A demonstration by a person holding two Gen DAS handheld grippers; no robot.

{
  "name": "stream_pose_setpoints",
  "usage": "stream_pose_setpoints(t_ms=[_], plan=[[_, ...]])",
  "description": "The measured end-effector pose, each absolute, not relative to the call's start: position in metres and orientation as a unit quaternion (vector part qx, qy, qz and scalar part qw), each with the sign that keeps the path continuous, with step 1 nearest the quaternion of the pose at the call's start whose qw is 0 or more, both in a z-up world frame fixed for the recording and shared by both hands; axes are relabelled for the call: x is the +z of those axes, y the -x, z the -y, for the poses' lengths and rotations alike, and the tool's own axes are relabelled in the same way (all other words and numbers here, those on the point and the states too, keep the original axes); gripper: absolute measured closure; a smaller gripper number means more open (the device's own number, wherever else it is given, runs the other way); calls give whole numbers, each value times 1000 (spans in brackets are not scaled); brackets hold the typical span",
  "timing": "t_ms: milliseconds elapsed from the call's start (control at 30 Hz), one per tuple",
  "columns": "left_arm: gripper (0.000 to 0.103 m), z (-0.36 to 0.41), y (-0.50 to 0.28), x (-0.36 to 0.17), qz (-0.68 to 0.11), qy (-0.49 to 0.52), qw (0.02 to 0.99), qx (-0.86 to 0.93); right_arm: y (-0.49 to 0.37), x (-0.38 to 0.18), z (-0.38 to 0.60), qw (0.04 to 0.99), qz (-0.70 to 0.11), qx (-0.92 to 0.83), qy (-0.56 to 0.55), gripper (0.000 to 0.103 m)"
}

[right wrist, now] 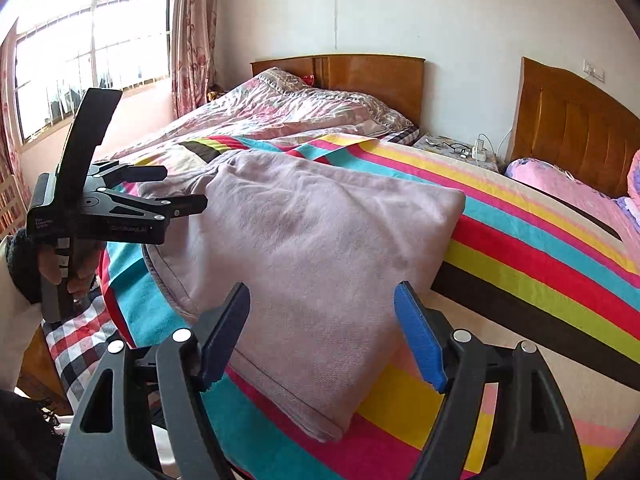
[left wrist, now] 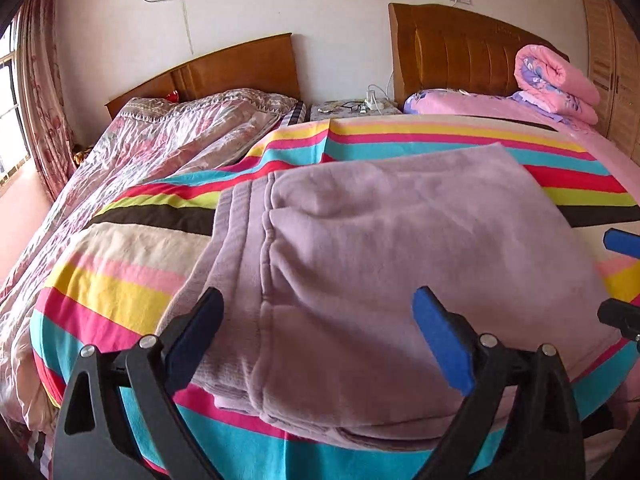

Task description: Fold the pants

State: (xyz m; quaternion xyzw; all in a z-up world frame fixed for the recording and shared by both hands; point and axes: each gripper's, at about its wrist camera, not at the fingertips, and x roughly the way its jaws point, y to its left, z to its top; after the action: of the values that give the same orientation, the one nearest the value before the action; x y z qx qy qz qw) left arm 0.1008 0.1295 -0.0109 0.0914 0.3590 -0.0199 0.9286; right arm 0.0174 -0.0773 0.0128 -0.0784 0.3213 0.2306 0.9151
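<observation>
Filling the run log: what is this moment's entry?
item: folded mauve fleece pants | on: striped bedspread | left tongs: open, empty | right tongs: open, empty

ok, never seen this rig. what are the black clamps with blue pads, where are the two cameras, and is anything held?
No robot here: a person carries a hand-held two-finger tool in each hand. Each picture comes from a fisheye camera on one tool, looking along its fingers. In the left wrist view the left tool fills the bottom edge; in the right wrist view the right tool does, and the left one shows again at the left, gripped by a hand. On the striped blanket of the bed lie folded mauve pants. Both tools stand open above the pants; nothing is held.
</observation>
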Motion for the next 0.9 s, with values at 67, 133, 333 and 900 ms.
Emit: stream_pose_setpoints(t_ms=[67,133,333,900], plan=[[5,-133,-96,-34,-351,-106,930,-17,-11,-12,56,901,-341,228,140,29],[4,-137,-90,-38,-336,-103,936,-19,-7,-20,61,909,-331,225,114,29],[3,-137,-92,-40,-338,-99,936,-12,-3,-5,60,911,-330,216,121,29],[3,-138,-87,-40,-323,-95,941,-13,-16,30,77,892,-318,311,77,18]])
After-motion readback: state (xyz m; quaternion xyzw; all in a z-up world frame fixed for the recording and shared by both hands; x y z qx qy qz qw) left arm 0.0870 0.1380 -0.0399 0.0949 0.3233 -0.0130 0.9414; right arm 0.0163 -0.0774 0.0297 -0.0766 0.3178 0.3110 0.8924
